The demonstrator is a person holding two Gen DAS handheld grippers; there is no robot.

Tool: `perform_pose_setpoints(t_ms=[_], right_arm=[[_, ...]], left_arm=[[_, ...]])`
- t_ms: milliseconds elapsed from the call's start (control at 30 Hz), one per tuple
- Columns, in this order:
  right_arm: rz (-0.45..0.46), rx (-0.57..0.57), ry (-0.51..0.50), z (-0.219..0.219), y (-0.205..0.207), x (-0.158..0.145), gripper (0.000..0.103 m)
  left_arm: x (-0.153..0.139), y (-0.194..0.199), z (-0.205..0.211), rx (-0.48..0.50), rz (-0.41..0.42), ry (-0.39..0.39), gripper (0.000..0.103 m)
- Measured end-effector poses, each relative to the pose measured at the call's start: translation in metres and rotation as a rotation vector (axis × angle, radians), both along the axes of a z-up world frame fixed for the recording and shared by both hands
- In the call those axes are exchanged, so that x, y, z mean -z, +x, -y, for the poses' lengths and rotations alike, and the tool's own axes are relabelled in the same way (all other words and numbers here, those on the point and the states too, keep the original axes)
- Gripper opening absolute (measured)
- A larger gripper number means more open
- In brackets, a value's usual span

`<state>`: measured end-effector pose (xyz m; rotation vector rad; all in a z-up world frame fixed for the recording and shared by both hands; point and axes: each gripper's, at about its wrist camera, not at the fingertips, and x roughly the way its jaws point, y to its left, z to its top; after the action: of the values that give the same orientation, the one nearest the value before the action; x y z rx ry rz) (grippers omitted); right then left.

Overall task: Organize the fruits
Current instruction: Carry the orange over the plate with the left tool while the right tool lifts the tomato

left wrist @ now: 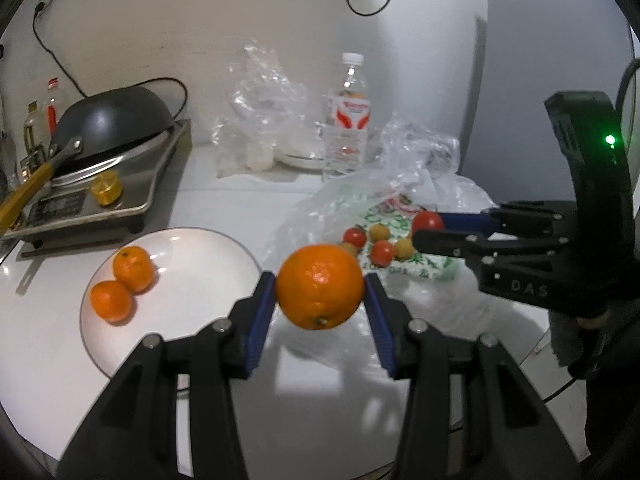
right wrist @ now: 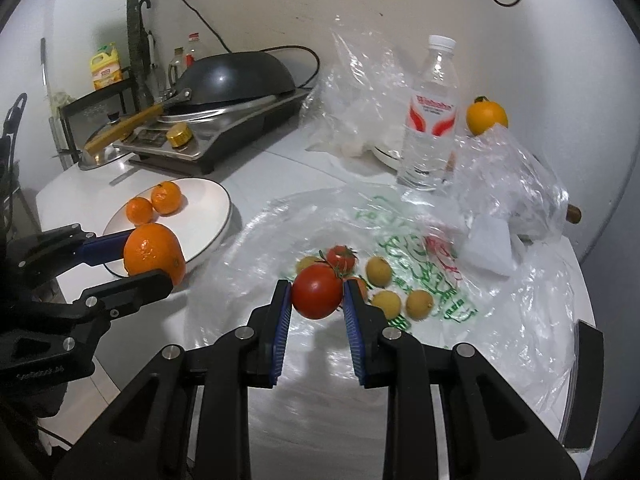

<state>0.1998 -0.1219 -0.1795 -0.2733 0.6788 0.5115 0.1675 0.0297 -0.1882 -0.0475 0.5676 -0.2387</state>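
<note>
While clamped, orange (left wrist: 319,286) fills left gripper (left wrist: 320,292).

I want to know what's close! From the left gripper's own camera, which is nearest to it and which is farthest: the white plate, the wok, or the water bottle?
From the left gripper:
1. White plate, just left of its fingers.
2. Wok, upside down on the cooker, back left.
3. Water bottle, standing by the back wall, slightly right.

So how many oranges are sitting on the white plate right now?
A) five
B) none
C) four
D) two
D: two small oranges lie side by side on the white plate, while a third, bigger orange is held in the left gripper, off the plate.
</note>
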Motion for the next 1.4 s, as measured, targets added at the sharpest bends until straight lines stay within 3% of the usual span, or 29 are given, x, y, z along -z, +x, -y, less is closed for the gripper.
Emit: perform_pose_setpoints(t_ms=[667, 1400], right_arm=[[0.048, -0.096, 0.003, -0.055, -0.002, -0.014, 0.028], [0.026, -0.149, 0.023, -0.085, 0.033, -0.004, 0.028]], left_arm=[[0.005, 0.010, -0.050, -0.083, 0.005, 0.038, 0.046], [0.015, 0.069, -0.074, -0.122, -0.054, 0.115, 0.046]])
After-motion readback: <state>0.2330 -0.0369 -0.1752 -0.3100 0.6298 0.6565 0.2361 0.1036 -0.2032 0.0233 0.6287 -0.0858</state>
